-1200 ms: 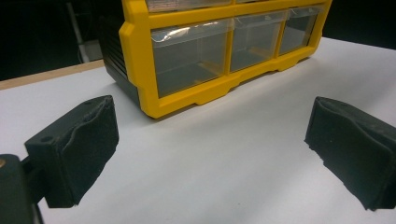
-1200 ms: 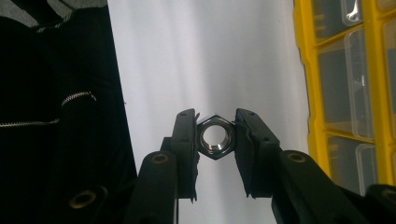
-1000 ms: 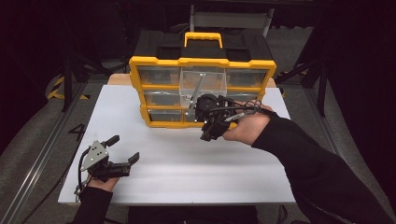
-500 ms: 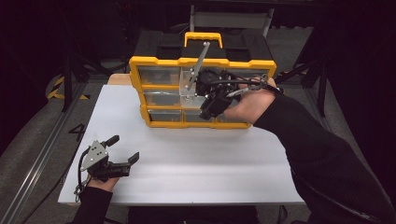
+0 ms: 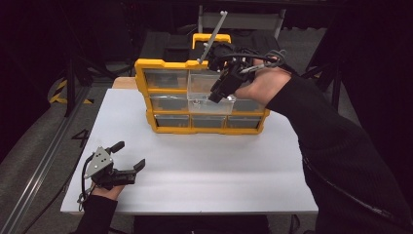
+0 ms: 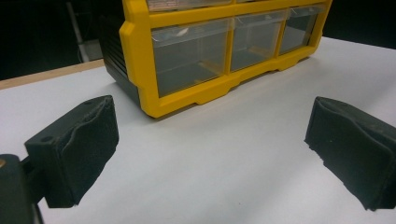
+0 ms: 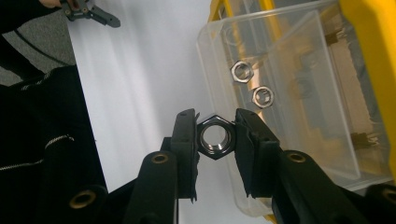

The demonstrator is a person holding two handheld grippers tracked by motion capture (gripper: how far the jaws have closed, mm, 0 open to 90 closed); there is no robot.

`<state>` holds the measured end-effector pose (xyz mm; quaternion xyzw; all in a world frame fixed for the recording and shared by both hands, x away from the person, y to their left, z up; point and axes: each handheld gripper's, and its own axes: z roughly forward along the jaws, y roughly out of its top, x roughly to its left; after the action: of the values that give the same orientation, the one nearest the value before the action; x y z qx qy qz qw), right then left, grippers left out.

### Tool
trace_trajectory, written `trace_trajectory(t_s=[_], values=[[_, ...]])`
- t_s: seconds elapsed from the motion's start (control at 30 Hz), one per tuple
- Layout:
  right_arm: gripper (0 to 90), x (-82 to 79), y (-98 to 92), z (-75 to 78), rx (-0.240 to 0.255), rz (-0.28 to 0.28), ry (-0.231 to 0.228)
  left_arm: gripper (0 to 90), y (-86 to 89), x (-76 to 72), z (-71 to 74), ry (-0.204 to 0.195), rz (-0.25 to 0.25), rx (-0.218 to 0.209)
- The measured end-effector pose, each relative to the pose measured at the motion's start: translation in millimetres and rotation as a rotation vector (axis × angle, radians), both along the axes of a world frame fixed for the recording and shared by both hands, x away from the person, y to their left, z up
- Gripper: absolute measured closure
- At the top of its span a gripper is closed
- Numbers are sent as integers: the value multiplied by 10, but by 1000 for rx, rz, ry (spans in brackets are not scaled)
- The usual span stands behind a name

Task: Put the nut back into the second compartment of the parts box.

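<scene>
Dark surroundings frame a white desk (image 5: 204,165) on which a yellow organizer (image 5: 146,83) with clear drawers stands toward the far edge. One drawer (image 5: 202,100) in the middle column is pulled out toward the person. The right claw (image 5: 216,92) hangs above that open drawer, held by a hand in a black sleeve that reaches in from the right. In the right gripper view, the right claw (image 7: 215,135) is clamped on a hex nut (image 7: 215,136) — both pads press its opposite flats, and the nut's bore faces the camera. The nut sits over the near wall of the drawer (image 7: 280,93), well clear of its floor, where 2 more nuts (image 7: 242,71) lie close together. The left claw (image 5: 127,158) rests low at the near left corner of the desk, well apart from the organizer, its jaws spread wide with nothing between them. In the left gripper view its 2 black pads (image 6: 74,149) stand far apart over bare desk (image 6: 210,168), and the organizer's bottom row of drawers (image 6: 191,53) shows ahead — their contents cannot be made out.
</scene>
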<state>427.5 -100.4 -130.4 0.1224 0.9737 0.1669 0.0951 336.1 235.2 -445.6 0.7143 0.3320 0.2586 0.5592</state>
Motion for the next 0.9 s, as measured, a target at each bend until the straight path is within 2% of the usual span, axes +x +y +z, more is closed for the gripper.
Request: trace_trajectory(t_s=[0.5,0.9], values=[[696,276,45,72,-26,-66,-21,34,0,0,0,-1,-2,3],[696,480,27,-38,-47,-99,-36,34,1,1,-2,0,-1,2]])
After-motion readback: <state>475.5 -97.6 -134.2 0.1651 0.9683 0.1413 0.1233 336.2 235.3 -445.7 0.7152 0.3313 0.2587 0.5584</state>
